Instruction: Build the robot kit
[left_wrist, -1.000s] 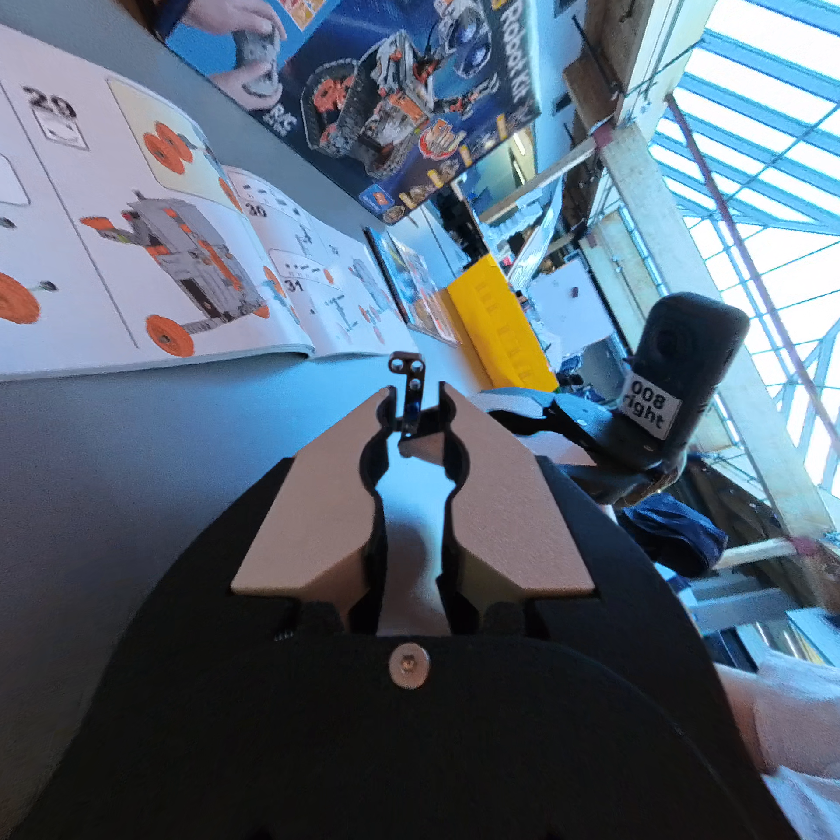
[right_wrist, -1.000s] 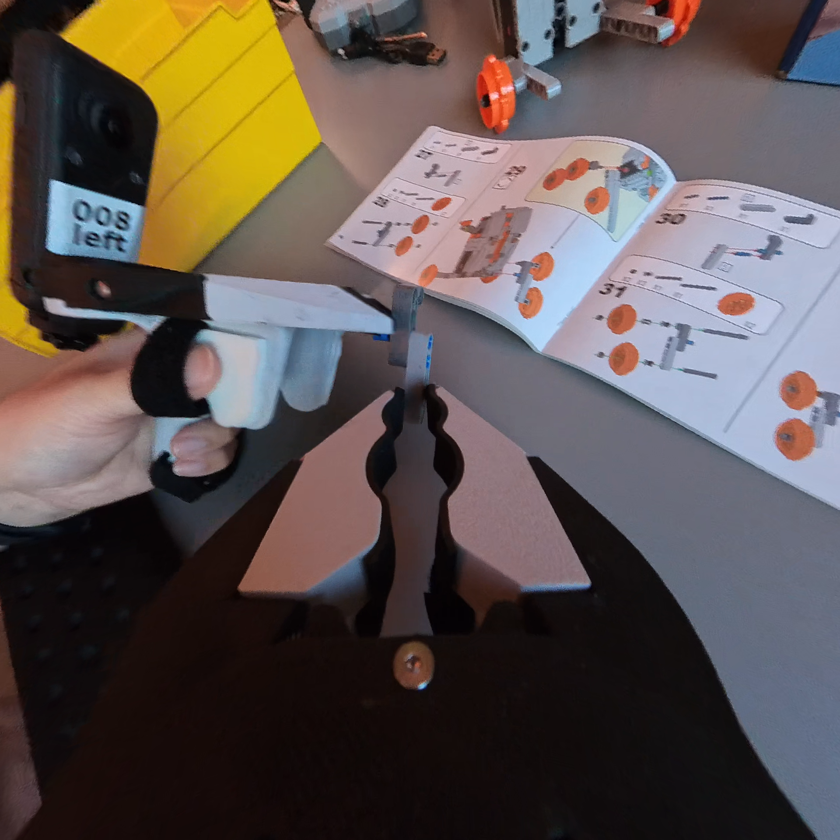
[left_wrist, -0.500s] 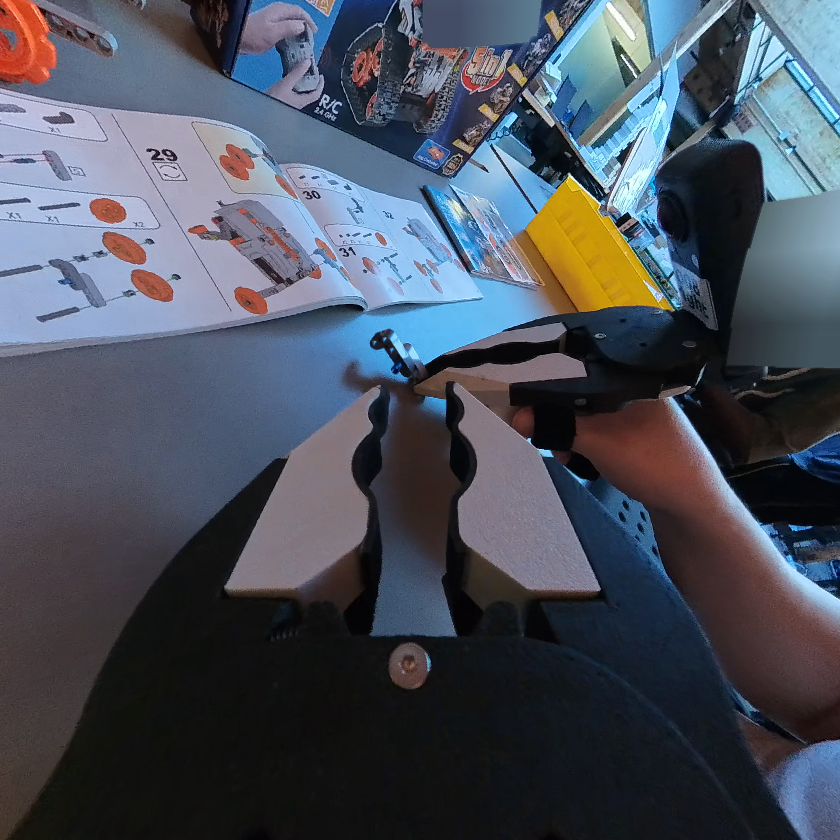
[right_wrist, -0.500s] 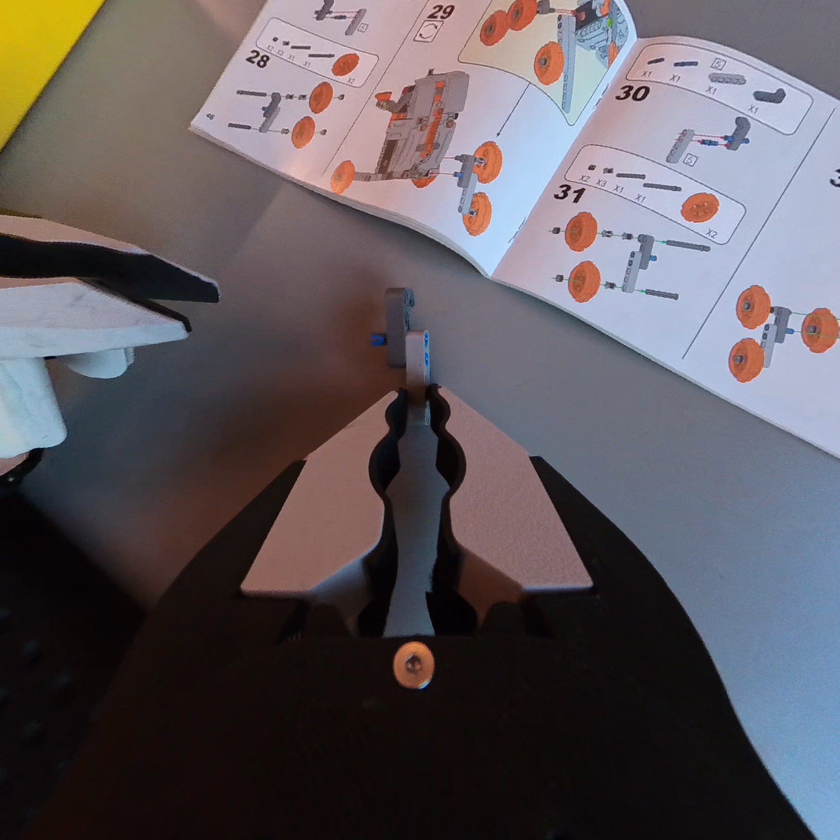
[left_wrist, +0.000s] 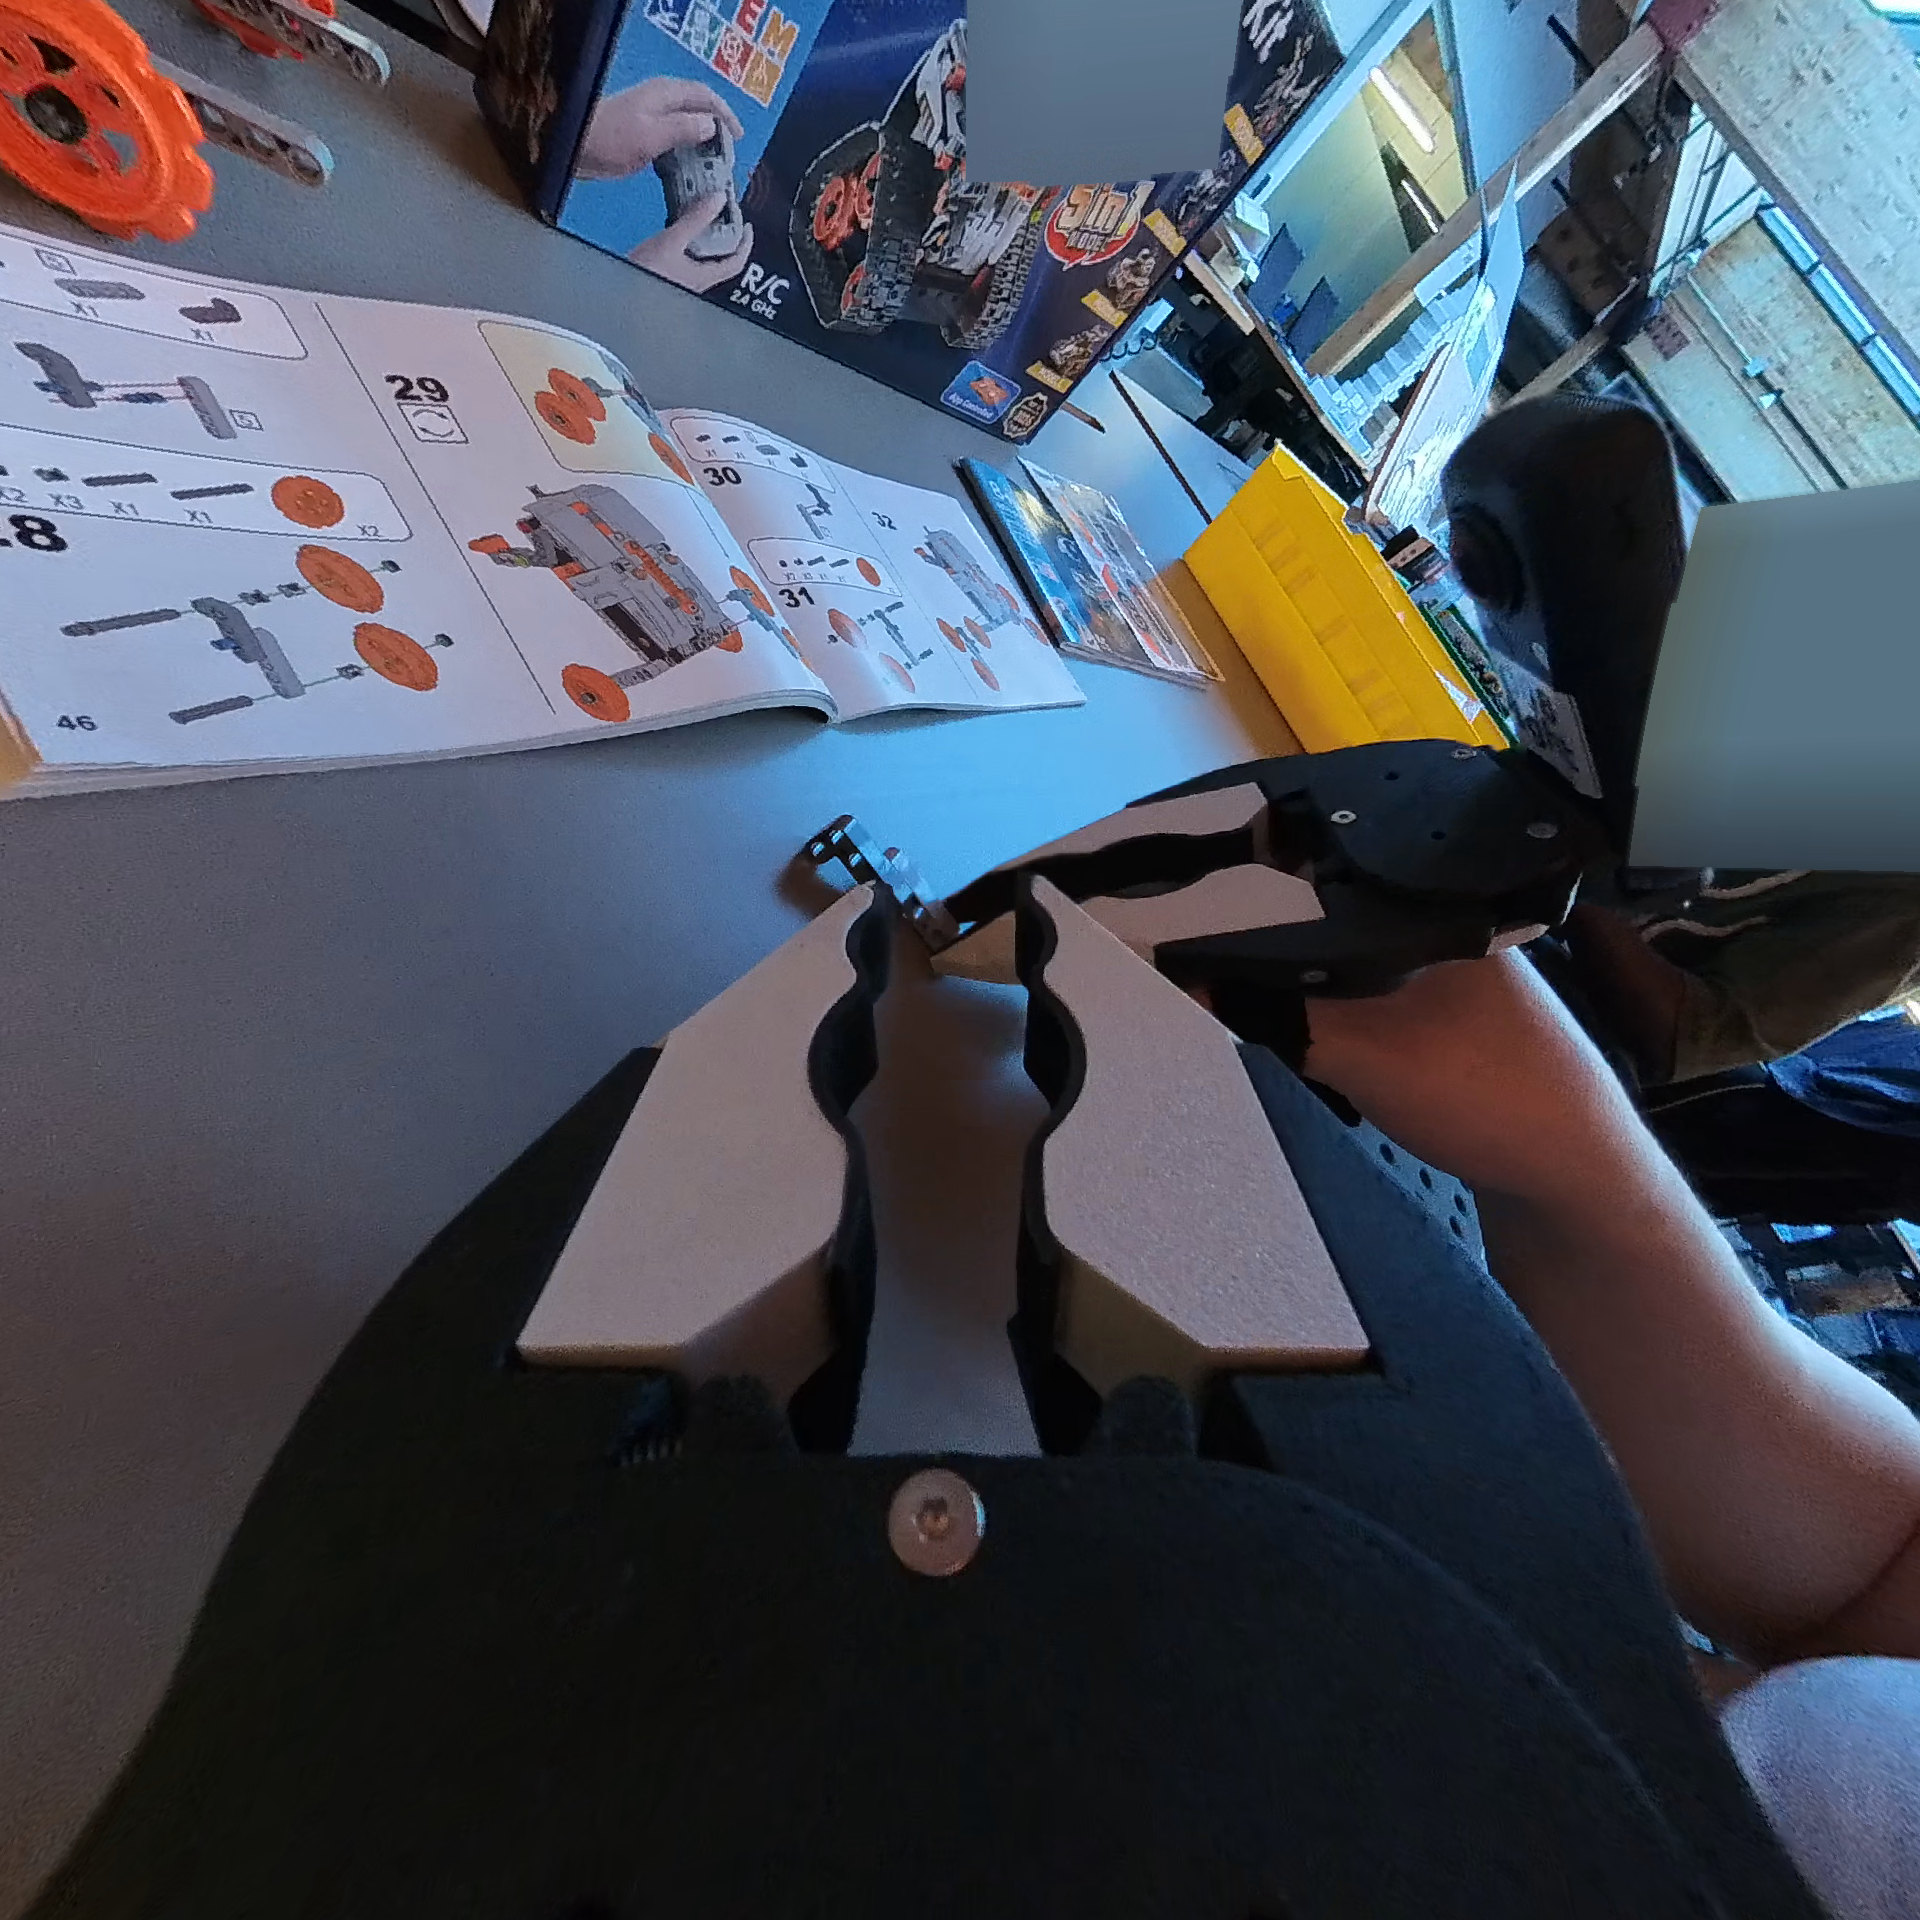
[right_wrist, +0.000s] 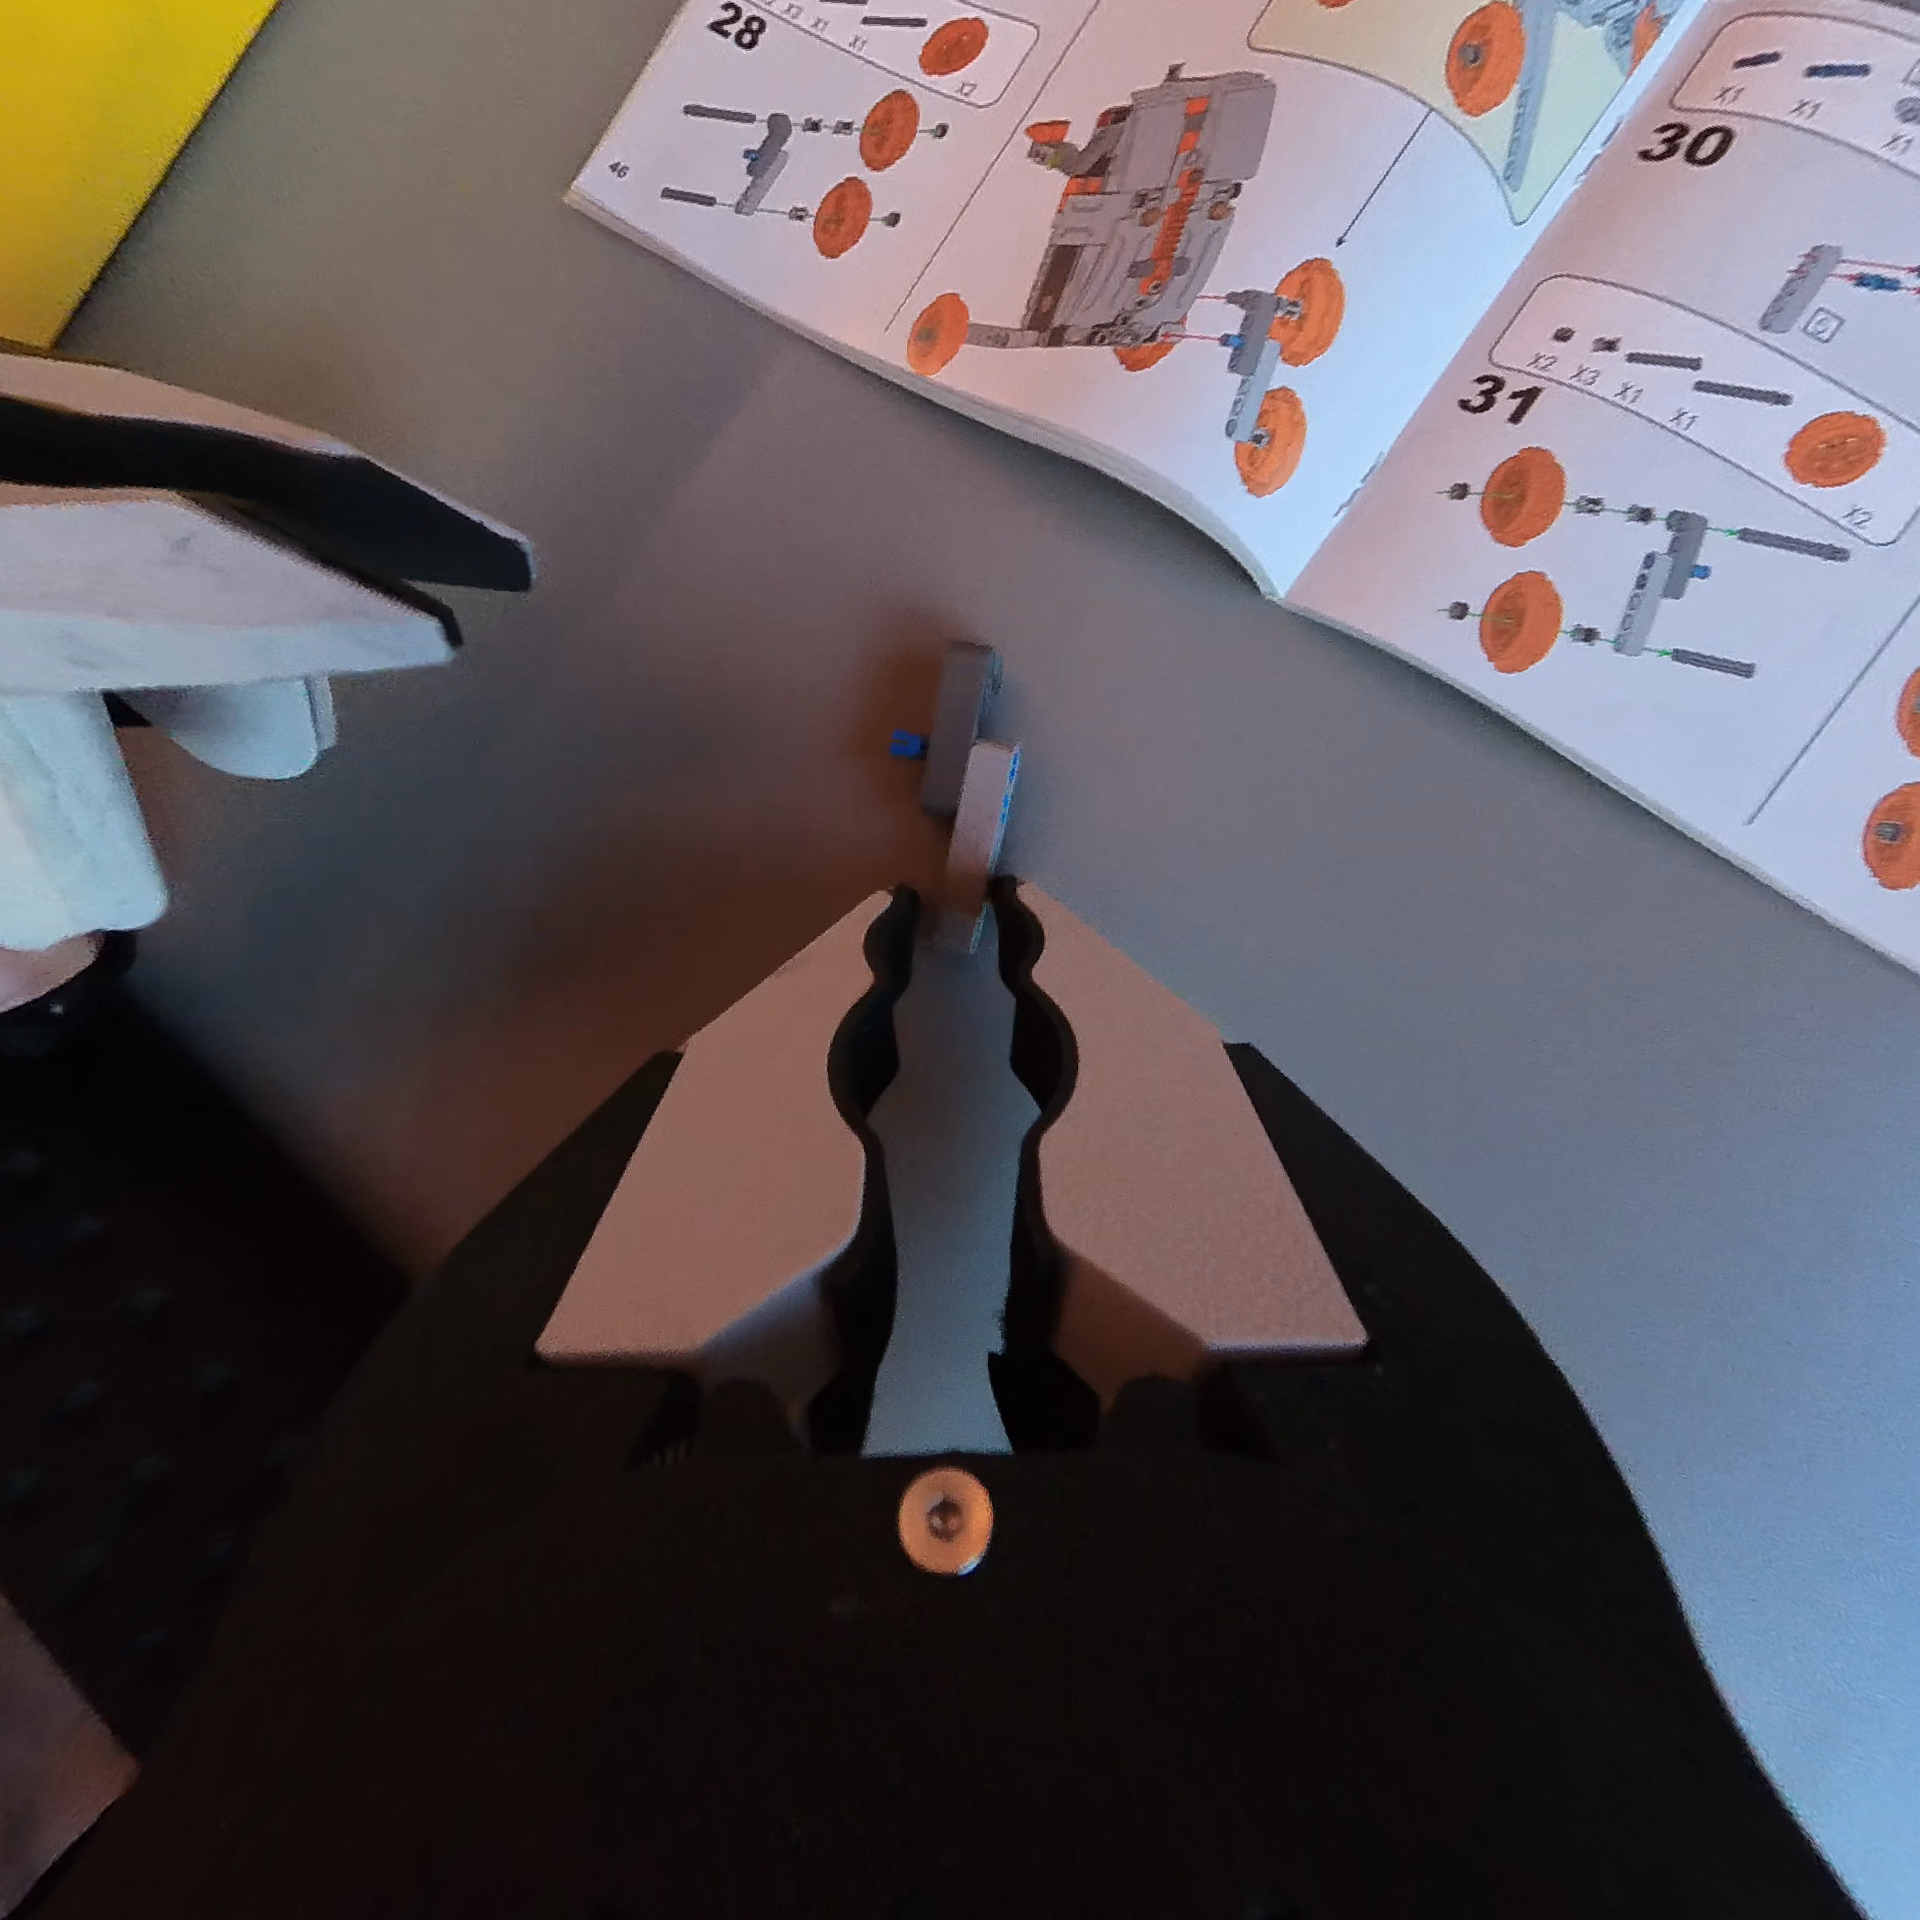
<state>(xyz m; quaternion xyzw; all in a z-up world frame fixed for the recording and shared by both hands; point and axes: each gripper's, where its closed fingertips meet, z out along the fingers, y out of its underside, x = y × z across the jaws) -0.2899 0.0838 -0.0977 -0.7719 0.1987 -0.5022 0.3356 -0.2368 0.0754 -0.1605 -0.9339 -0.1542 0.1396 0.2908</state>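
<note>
Jaws of the right gripper (right_wrist: 948, 902) pinch the near end of a small grey plastic beam assembly (right_wrist: 971, 764), two holed bars joined by a blue pin, its long axis pointing straight ahead above the smooth grey tabletop (right_wrist: 1299, 935). The left gripper (left_wrist: 948, 920) stands empty beside it, its matte, wavy-edged jaws parted. An open instruction booklet (right_wrist: 1351, 260) lies beyond.

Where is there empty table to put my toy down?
Bare grey table lies near the open instruction booklet, left of the left gripper. It is crowded ahead: the right gripper holds a small grey beam piece there. Farther right sits the yellow bin.
</note>
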